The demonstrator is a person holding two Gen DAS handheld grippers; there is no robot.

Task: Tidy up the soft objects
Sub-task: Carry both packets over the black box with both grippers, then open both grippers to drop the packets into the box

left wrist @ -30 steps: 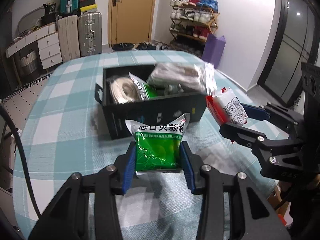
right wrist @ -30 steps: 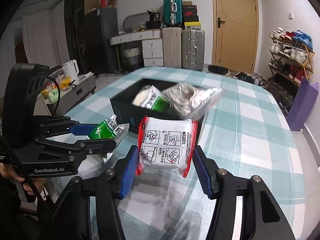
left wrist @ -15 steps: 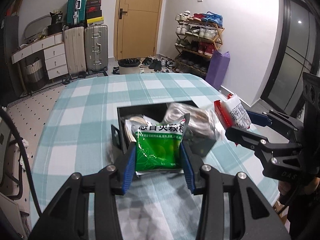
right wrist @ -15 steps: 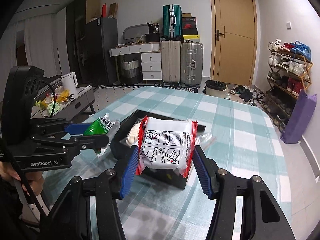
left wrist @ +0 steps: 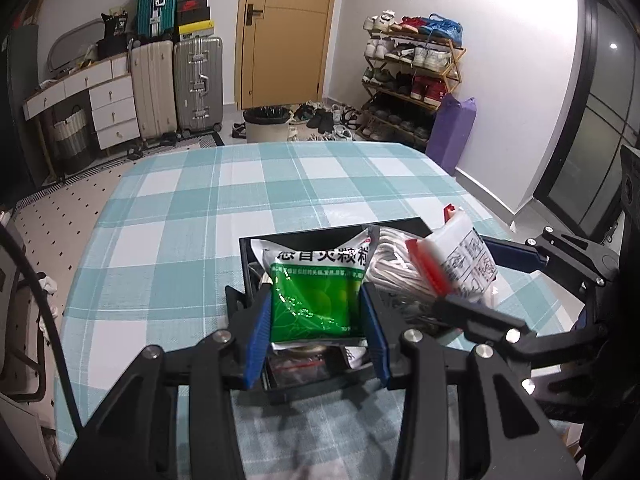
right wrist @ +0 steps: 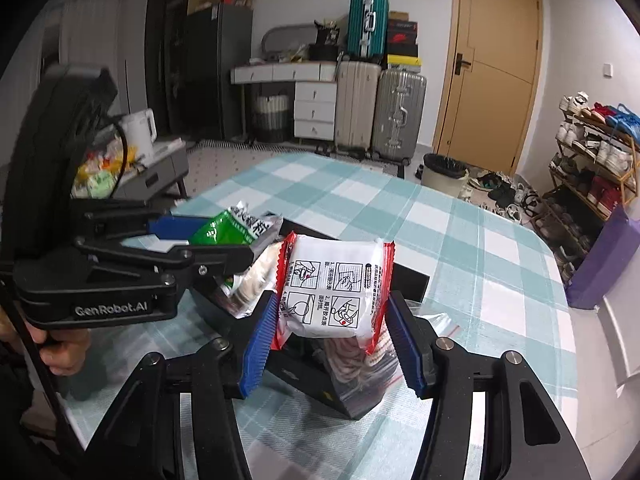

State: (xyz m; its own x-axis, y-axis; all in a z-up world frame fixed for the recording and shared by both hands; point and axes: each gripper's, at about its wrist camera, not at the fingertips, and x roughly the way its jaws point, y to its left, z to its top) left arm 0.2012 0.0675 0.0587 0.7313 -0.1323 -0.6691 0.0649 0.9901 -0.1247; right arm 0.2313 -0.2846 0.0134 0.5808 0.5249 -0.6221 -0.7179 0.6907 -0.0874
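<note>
Green sachet (left wrist: 316, 300) is clamped in left gripper (left wrist: 317, 330), white-red pack (right wrist: 334, 292) in right gripper (right wrist: 332, 344), both held above black box (left wrist: 316, 384) at lower centre. Risk: box already heaped w/ bags, so dropped packs may slide onto tabletop (left wrist: 168, 216).

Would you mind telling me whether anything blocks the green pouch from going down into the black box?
Yes: the box already holds a clear bag of white rope, lying just under the green pouch.
</note>
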